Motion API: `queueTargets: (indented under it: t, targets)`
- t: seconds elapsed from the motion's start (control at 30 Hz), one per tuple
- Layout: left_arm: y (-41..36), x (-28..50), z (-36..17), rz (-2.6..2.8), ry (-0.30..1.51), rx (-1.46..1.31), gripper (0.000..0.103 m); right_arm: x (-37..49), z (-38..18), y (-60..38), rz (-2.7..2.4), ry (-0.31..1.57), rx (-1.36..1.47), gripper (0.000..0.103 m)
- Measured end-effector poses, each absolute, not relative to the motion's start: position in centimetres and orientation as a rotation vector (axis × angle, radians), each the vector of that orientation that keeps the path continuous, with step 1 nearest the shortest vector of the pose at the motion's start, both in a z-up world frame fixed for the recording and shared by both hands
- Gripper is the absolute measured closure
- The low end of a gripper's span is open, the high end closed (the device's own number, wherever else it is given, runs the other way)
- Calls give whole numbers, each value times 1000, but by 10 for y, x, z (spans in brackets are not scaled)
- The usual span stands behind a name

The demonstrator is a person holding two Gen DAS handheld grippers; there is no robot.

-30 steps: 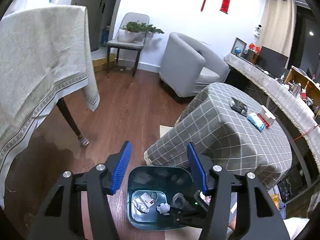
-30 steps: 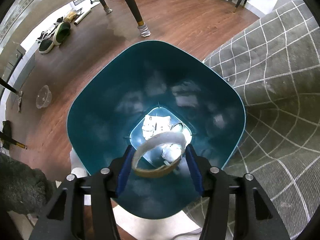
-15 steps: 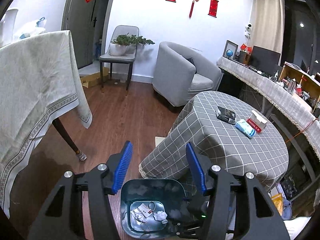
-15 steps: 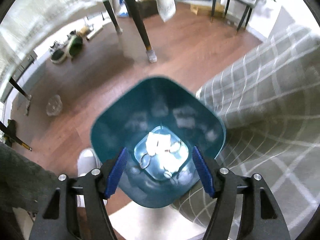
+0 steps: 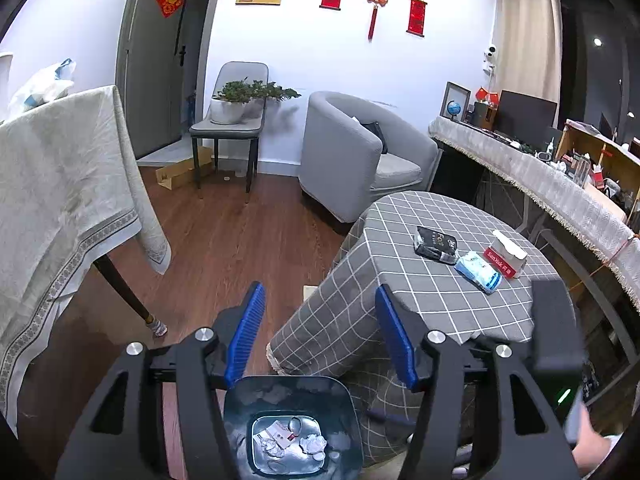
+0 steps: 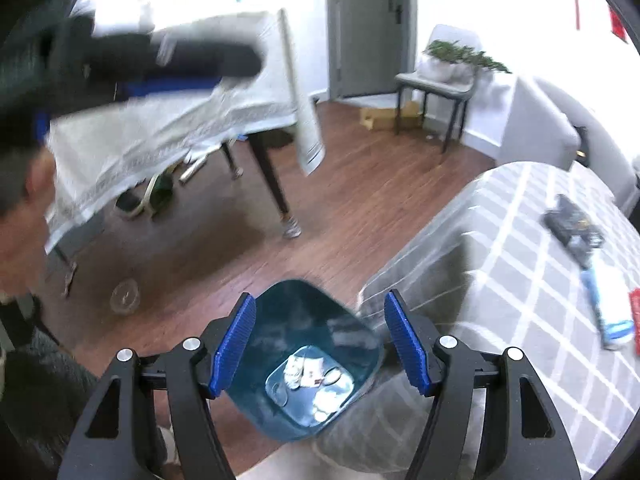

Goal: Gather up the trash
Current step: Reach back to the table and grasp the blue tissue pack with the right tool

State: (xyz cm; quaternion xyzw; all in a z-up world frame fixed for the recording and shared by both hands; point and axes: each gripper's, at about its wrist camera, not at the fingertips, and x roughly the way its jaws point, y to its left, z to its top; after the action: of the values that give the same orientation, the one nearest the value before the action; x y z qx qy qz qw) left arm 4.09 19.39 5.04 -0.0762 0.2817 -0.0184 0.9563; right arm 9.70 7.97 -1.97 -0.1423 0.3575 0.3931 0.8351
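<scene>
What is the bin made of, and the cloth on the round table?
The bin looks like teal plastic: its smooth inner walls are glossy and throw back blurry light patches. The cloth looks like woven fabric, matte grey with a white grid; it drapes in soft folds over the edge and has a fringed hem.

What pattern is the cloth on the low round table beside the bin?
Grey with a white grid check, on the tablecloth; sharpest in the left wrist view.
</scene>
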Motion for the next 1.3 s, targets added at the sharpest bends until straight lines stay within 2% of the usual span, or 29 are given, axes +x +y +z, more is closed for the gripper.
queueTargets:
  t: [0.23,0.73,0.97,1.3]
  targets:
    - [171,53,45,-61,597,-122,37,118,-1,34,745,725,-229,34]
    - [135,92,36,-81,625,-52,24,168,13,-30,636,701,-130,14]
    - [128,110,34,-92,625,-48,18,192,10,-48,578,724,-130,13]
    - [116,140,25,-113,645,-32,16,223,-10,-60,498,818,-169,11]
